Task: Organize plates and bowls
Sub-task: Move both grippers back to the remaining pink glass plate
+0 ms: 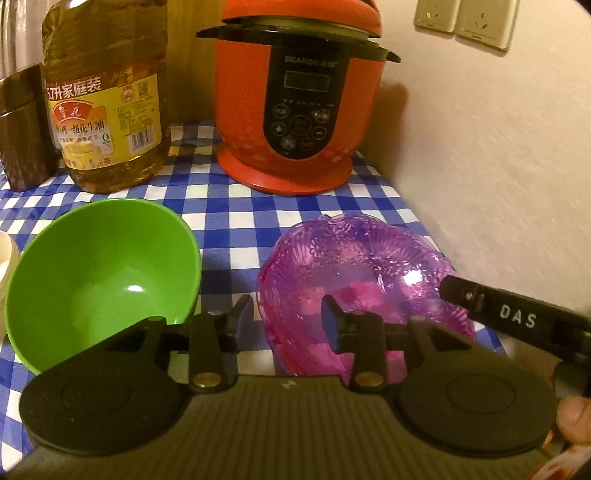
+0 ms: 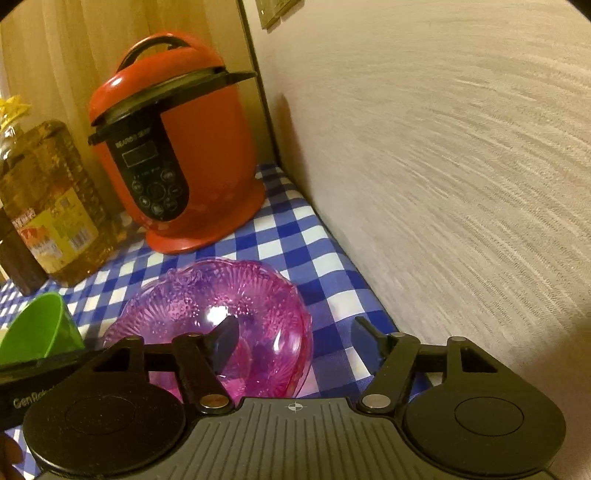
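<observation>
Both tongs spread, pinching nothing: left gripper (image 1: 286,317) between green bowl (image 1: 103,280) and pink bowl (image 1: 354,266), right gripper (image 2: 295,339) straddling pink bowl's rim.

green bowl (image 1: 99,273): 1 | pink bowl (image 1: 369,280): 1 | red cooker (image 1: 299,107): 1 | oil bottle (image 1: 107,96): 1 | wall sockets (image 1: 465,18): 2

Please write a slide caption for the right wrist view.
Open right tongs straddle the pink bowl rim on a checked cloth.

A bare strip of checked tablecloth (image 1: 229,236) is lying open between the green bowl (image 1: 103,280) and the pink bowl (image 1: 354,280), while the red cooker (image 1: 295,110), oil bottle (image 1: 107,99) and wall (image 2: 443,166) are hemming in the back and right.
</observation>
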### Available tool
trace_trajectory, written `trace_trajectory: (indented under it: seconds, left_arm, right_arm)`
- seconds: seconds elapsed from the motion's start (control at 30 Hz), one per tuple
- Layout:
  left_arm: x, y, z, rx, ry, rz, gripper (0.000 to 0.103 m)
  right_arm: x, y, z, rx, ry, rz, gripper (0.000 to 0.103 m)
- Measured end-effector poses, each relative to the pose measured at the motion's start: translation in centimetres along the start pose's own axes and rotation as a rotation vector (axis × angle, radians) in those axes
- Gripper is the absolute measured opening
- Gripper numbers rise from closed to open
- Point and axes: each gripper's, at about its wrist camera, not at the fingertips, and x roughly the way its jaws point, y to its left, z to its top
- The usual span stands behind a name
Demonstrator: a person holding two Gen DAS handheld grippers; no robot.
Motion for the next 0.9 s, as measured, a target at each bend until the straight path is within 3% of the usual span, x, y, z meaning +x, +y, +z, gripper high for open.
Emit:
trace_trajectory:
  seconds: [0.5,0.9]
  left_arm:
    - [-5.7,0.6,-2.8,-0.060,-0.002,-0.057,0.037]
    - [-12.2,1.2,-6.5,-0.103,-0.004,-0.068,0.037]
  right_arm:
    - [-4.8,0.3,-1.0,-0.027,-0.028,-0.004,0.067]
    - [-13.1,0.3,-5.0,-0.004,-0.036,-0.024,0.067]
